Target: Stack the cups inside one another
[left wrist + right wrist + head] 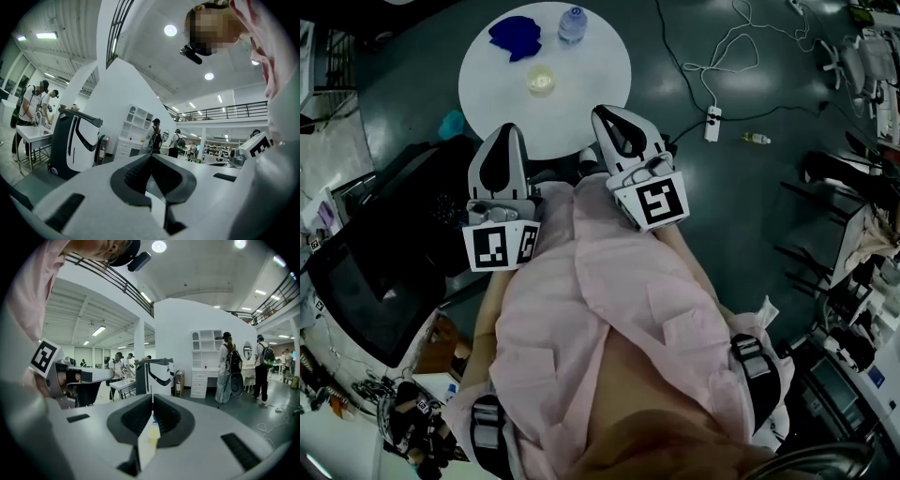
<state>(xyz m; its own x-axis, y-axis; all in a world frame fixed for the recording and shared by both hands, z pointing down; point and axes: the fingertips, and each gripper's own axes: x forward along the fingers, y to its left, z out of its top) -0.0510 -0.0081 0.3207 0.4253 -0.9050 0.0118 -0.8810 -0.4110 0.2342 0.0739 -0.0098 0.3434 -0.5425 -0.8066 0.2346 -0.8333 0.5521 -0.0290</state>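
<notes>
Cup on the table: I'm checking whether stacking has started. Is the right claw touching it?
Apart. Head view: the cup sits mid-table, bare tabletop showing between it and the right claw.

I am the right gripper [152, 401], low in the centre, my jaws pressed together with nothing between them. Through the slit beneath them I see a sliver of white table [144, 453] and a yellowish cup [153, 433]. The left gripper [93, 375] is at mid-left. Two people [229, 366] stand at the right.

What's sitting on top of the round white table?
A blue cloth, a water bottle and a clear cup. The left gripper and right gripper cover the table's near edge.
</notes>
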